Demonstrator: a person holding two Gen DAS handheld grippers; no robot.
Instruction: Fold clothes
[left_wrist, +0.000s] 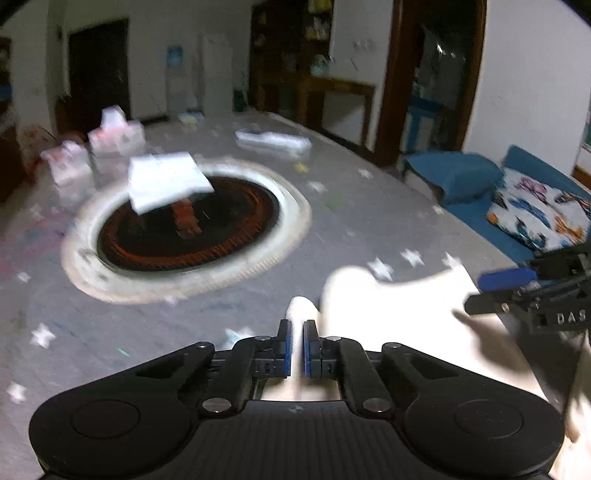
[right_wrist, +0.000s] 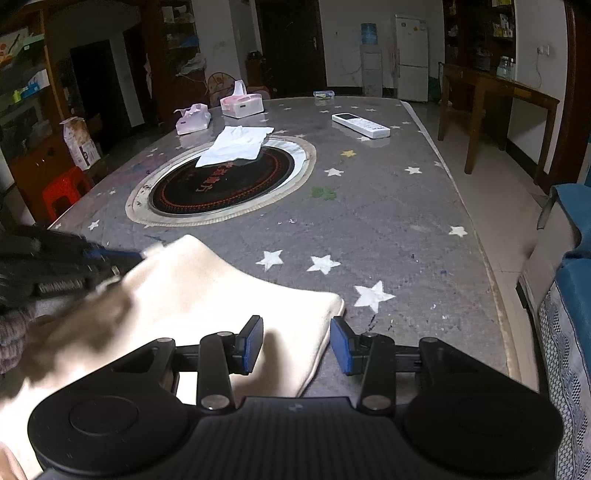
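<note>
Left gripper (left_wrist: 297, 345) pinched tight on the cream cloth (right_wrist: 207, 295) | right gripper (right_wrist: 297, 343) jaws wide apart, holding nothing, straddling the cloth's edge | table (right_wrist: 388, 221)

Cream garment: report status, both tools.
Left tool shut on cream garment, lifting a corner. Right tool open over its edge. Nothing in the way.

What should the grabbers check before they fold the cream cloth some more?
1. Left gripper jaws pinching the cream cloth: ok, cloth sits between them.
2. Right gripper jaws open: ok, nothing held.
3. Cloth edge between the right jaws: ok.
4. Cloth lying flat: not ok, left side bunched and lifted.
5. Tissue and remote away from the cloth: ok.
6. Cloth nearest the person: cannot tell, hidden.
</note>
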